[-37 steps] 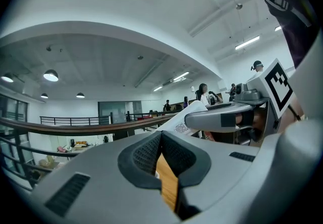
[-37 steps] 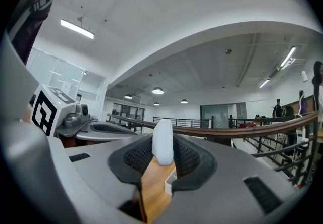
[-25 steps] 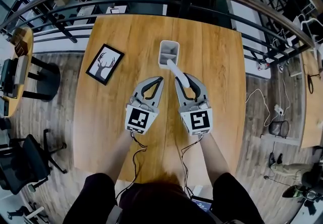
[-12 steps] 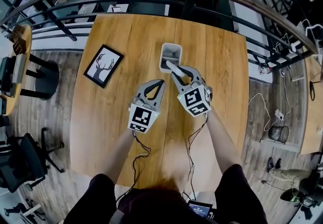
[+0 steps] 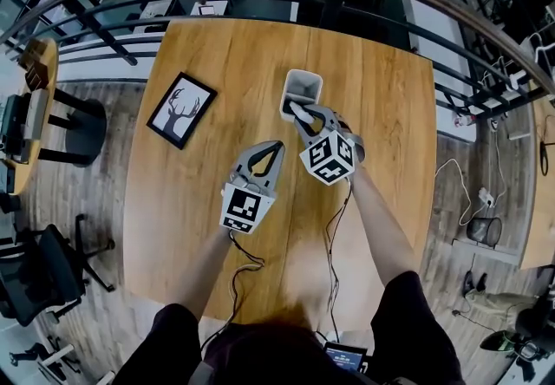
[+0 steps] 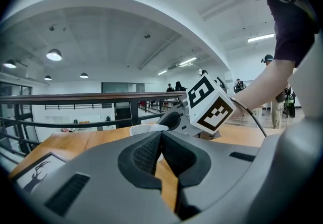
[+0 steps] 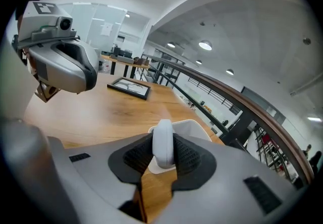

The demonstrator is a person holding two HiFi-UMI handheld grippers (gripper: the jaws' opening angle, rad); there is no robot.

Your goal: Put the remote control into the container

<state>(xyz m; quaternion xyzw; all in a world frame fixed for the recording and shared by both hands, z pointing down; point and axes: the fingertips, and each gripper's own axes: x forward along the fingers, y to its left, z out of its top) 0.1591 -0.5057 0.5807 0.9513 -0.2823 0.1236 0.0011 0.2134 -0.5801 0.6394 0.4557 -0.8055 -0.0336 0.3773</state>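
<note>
Two tools: right tool (image 5: 299, 112) clamps white remote control (image 7: 163, 148) over container (image 5: 303, 76); left tool (image 5: 275, 147) closed, empty.

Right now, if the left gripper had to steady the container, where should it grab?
Probably its left wall, pinched over the open rim, coming from the left: the container stands upright with thin walls, and the right gripper, shut on the remote, occupies its near side. The left gripper is shut; open it first.
</note>
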